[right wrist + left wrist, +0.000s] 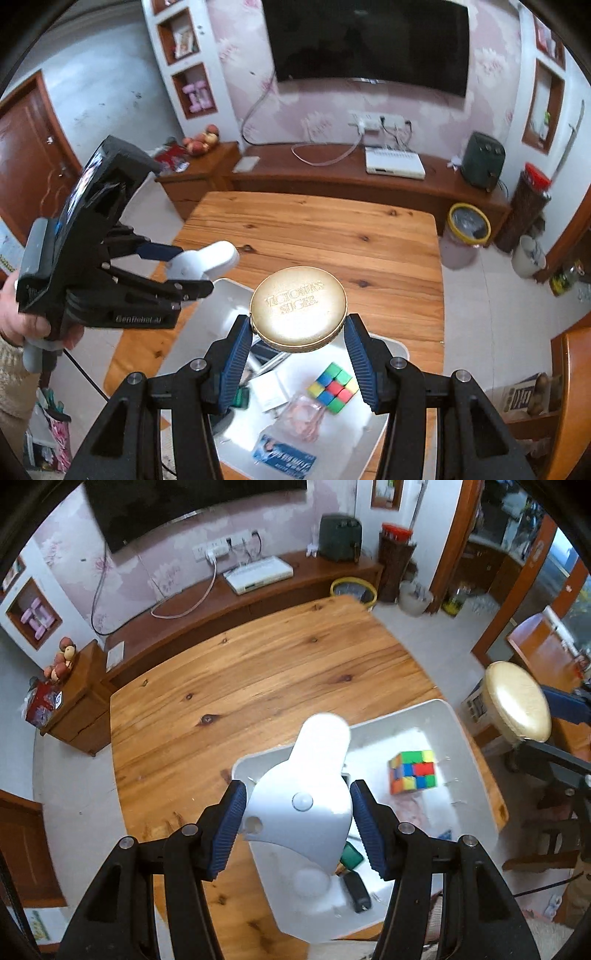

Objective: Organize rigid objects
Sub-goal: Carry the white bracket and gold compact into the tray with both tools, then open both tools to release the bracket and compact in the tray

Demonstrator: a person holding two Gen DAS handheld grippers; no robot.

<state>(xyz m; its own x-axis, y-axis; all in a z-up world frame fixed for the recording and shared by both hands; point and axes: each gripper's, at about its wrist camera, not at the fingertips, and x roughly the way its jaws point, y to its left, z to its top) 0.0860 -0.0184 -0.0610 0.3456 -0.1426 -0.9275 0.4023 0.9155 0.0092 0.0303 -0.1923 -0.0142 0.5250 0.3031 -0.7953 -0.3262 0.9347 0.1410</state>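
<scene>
Left gripper (297, 812) first: its blue pads are clamped on a white gadget (306, 794), one pad on each flank, and we hold it in the air above the near-left corner of the white bin (448, 716). We can't say what the gadget is; it's flat and pale, with a round button and a rounded tab pointing away from us.

Over to the right gripper (298, 338): the jaws are pinched on a round gold tin (298, 308), embossed lid up, held by its rim on both sides. It hangs clear over the bin too, a little to the right of the gadget. In that view we also see the left gripper off to the left, a hand (22, 317) wrapped round its grip.

Below us, the bin sits at the near-right of the wooden table (258, 686). Still lying in it: a colour cube (334, 387), a pink bag (304, 415), a blue packet (284, 459), a small booklet (271, 393), something green (351, 856) and a dark little block (356, 890).

The rest of the tabletop is bare, so nothing looks laid out yet. Our read: we're early, two pieces in the air, neither set down, and the bin's contents still to sort. Whether these two are headed out to the table or back in, the pictures don't settle.
</scene>
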